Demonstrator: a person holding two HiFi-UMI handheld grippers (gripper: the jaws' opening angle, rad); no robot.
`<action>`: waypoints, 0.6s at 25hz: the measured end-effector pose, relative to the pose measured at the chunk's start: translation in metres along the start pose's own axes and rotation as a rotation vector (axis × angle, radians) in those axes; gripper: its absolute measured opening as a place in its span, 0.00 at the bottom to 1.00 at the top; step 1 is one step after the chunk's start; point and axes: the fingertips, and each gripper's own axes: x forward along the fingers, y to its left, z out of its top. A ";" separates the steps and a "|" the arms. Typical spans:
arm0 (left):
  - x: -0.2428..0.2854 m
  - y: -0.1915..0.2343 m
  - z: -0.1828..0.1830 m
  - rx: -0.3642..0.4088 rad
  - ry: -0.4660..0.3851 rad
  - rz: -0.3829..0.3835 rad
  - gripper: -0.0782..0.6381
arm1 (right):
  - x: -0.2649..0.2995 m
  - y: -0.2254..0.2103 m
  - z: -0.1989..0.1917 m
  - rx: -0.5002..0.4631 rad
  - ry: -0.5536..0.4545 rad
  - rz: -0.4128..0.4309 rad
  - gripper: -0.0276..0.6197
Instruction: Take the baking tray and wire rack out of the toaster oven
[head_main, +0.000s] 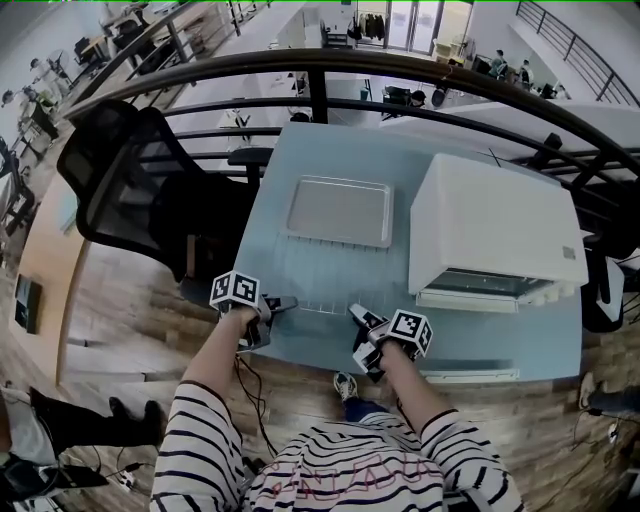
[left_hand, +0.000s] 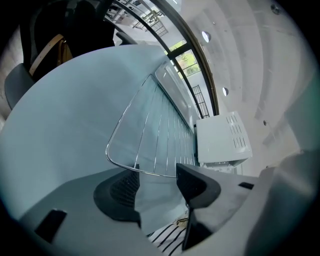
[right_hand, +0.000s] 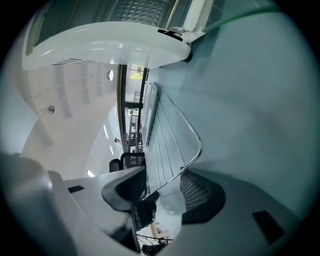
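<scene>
Left gripper (head_main: 285, 303): jaws released and apart at the near edge of the table, gripping nothing. In the left gripper view (left_hand: 157, 181), the near rim of the wire rack crosses just in front of the two black pads.
Right gripper (head_main: 357, 313): jaws also apart, not clenched. In the right gripper view (right_hand: 160, 187), a rounded corner of the rack sits in the gap between the pads.
Wire rack (head_main: 320, 275): outside the oven, lying flat on the table between the two grippers and the tray, its thin silver bars running away from the person (left_hand: 155, 135) (right_hand: 167, 140).
Baking tray (head_main: 338, 211): outside the oven, a shallow grey metal rectangle lying flat on the table just beyond the rack.
Toaster oven (head_main: 490, 235): a white box on the table to the right of the tray, its front facing the person.
Table (head_main: 290, 170): pale blue top.
Surroundings: a black mesh office chair (head_main: 130, 180) stands left of the table, and a dark railing (head_main: 320, 70) curves behind it.
</scene>
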 end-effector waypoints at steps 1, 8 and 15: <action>0.000 0.000 -0.003 0.000 0.020 0.003 0.40 | -0.001 0.000 -0.001 0.004 0.003 0.002 0.36; 0.001 0.000 -0.017 0.028 0.107 0.025 0.40 | -0.004 -0.003 -0.002 0.016 0.007 0.005 0.36; -0.007 0.002 -0.016 0.111 0.109 0.092 0.40 | -0.005 -0.005 -0.008 0.009 0.023 -0.005 0.37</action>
